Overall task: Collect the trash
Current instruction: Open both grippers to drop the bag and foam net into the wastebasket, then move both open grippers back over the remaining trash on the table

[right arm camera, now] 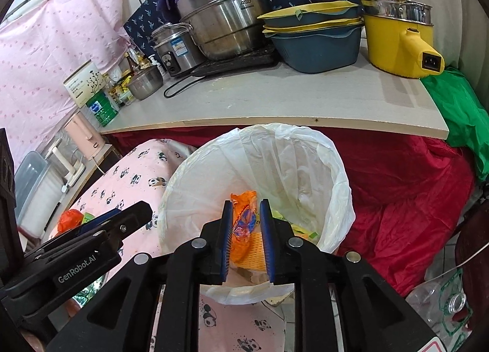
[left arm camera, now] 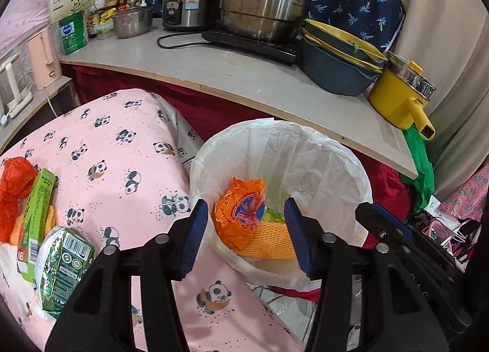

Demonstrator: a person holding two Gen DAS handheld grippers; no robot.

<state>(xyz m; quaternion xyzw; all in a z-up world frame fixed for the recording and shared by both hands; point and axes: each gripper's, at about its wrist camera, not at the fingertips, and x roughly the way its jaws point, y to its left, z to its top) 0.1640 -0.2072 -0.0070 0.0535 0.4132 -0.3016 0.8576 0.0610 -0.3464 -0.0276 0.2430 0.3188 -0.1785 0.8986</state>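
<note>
Both grippers hang over a white bin lined with a thin white bag, which stands on the floor between a pink panda-print cloth and a red cloth under a pale shelf. The left gripper has its blue-padded jaws standing well apart, roughly half open, with nothing between the pads; through the gap an orange wrapper shows, lying loose inside the bin on a piece of yellow foam netting. The right gripper has its jaws only slightly parted; the orange wrapper appears in the narrow gap, but it seems to lie below in the bin, and I cannot tell whether the pads touch it. More trash remains on the panda cloth at the left gripper's side: a crumpled red bag, a green carton lying flat, and a green foil pack just beside it. Up on the shelf stand steel pots, a blue and yellow basin stack and a yellow electric pot, well apart from the bin
</note>
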